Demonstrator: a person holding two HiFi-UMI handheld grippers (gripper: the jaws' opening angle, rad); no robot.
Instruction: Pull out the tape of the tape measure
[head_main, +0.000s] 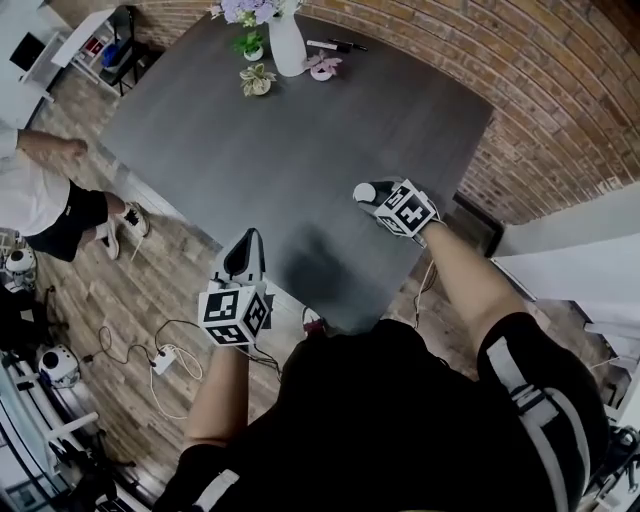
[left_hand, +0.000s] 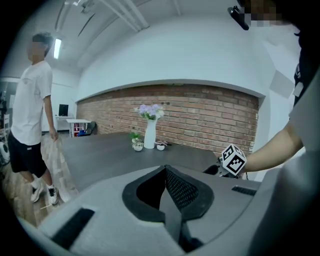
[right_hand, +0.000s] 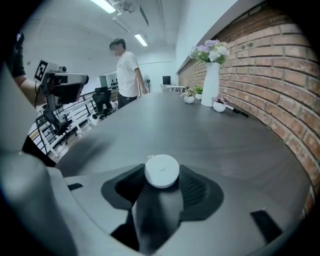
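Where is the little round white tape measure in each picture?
Head view: tape measure right of middle, in the right gripper, over the table.
Left gripper view: not visible; only that gripper's marker cube at right.
Right gripper view: bottom middle, between the fingers.
Shared landmark: white vase of flowers.
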